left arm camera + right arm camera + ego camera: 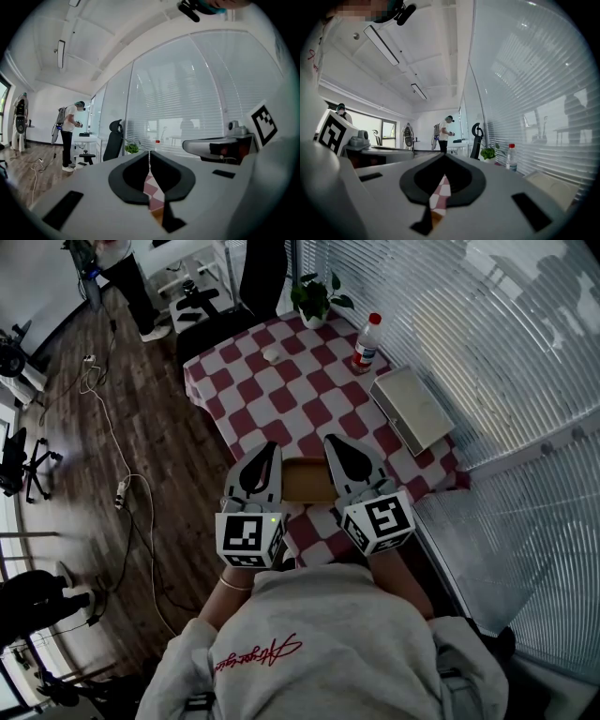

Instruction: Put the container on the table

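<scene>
Grey sweatshirt (328, 643) filled the foreground, just behind both grippers. Ahead of them stretched the table (281, 399) under its red-and-white checked cloth. The left gripper (273, 446) and right gripper (330, 440) pointed level, side by side, each with its jaws clenched together on nothing. Between the two, flanked by their sides at the table's near edge, was the tan container (305, 481); whether it rested on the cloth could not be told. Ahead and right of the right gripper lay a flat white box (412, 409). Farther ahead stood a potted plant (314, 298), a bottle (367, 343) and a small white object (272, 354).
</scene>
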Tool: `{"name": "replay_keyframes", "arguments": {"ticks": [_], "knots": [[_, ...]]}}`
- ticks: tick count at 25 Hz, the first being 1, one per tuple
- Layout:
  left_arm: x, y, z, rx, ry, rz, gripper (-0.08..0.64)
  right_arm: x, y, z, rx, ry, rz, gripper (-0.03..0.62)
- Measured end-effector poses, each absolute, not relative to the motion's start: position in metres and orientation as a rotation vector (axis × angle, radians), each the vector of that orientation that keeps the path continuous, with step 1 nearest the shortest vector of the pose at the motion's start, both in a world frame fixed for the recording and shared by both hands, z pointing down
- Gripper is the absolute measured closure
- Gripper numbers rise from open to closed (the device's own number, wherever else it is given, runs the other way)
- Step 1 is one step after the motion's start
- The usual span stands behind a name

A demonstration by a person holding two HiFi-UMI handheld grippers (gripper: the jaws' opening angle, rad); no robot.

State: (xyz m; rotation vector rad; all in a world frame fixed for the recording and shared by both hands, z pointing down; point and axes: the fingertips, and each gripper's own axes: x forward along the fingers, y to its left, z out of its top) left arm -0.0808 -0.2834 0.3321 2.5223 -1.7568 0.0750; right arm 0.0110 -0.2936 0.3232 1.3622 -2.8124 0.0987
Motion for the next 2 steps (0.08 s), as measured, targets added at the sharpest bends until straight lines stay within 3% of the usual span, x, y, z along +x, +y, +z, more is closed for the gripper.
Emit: {"name": "replay_keyframes", "arguments": {"ticks": [2], "knots": [[-0.0828, -0.2815, 0.3297, 2.509, -1.741, 0.049, 0.537, 0.0090, -0.2916, 0.3218, 1.359, -2.813, 0.093, 0.583]]}}
